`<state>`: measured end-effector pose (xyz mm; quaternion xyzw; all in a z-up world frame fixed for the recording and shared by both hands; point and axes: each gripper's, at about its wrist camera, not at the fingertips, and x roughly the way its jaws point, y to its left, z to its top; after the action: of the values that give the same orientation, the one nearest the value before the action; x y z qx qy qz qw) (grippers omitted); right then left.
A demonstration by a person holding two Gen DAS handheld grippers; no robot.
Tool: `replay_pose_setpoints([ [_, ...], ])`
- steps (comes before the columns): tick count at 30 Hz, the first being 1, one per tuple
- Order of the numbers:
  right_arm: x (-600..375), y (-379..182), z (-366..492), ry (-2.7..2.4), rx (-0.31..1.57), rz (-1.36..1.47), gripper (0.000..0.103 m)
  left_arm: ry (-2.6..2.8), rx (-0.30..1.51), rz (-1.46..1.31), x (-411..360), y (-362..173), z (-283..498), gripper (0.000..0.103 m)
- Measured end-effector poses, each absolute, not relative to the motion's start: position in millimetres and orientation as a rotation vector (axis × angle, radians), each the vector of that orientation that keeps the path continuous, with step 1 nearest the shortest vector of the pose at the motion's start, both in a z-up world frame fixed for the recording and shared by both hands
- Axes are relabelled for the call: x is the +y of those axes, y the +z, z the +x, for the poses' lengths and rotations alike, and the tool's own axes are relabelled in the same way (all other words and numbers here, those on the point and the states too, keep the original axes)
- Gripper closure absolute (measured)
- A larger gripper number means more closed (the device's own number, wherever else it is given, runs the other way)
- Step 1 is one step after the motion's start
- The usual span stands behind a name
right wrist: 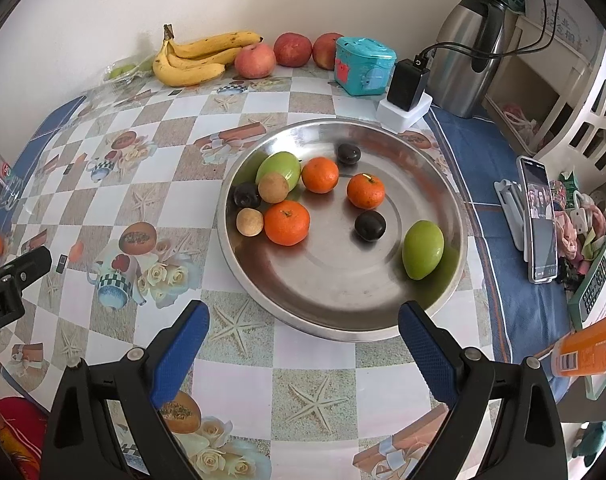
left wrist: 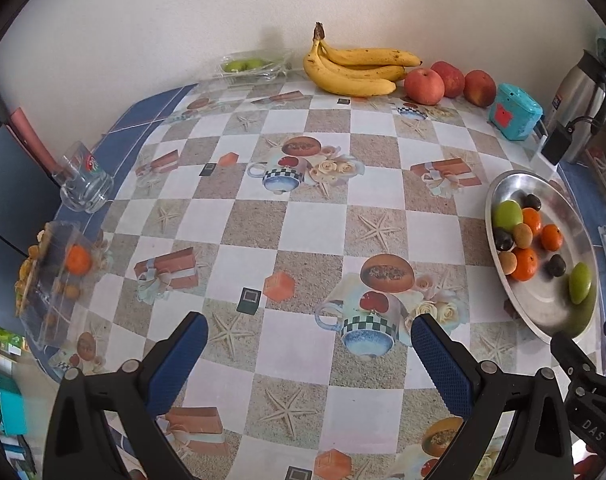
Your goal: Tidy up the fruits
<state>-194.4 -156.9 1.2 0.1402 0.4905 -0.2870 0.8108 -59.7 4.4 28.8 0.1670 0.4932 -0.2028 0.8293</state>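
right claw (right wrist: pixel 303 332) gaping, empty, at near rim of round steel dish (right wrist: pixel 443 184) by worktop's right edge | mixed small fruit inside, nearest green oval fruit (right wrist: pixel 422 249) ahead-right | left claw (left wrist: pixel 309 336) gaping, empty, farther off

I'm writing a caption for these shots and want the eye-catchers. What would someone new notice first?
First, the steel plate in front of the right gripper, holding oranges, two green fruits and small dark and brown ones. Next, the bananas and red apples lined up along the back wall. Both grippers, the left gripper too, are open and hold nothing over the checked tablecloth.
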Motion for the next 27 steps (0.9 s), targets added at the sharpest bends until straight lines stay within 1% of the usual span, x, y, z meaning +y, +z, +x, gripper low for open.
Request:
replay_pose_setpoints([
  [27, -159.0, -0.1, -194.8, -0.618, 1.054, 0.311, 0.007, -0.435, 1.065, 0.354, 3.1, 24.4, -59.9, 0.0],
])
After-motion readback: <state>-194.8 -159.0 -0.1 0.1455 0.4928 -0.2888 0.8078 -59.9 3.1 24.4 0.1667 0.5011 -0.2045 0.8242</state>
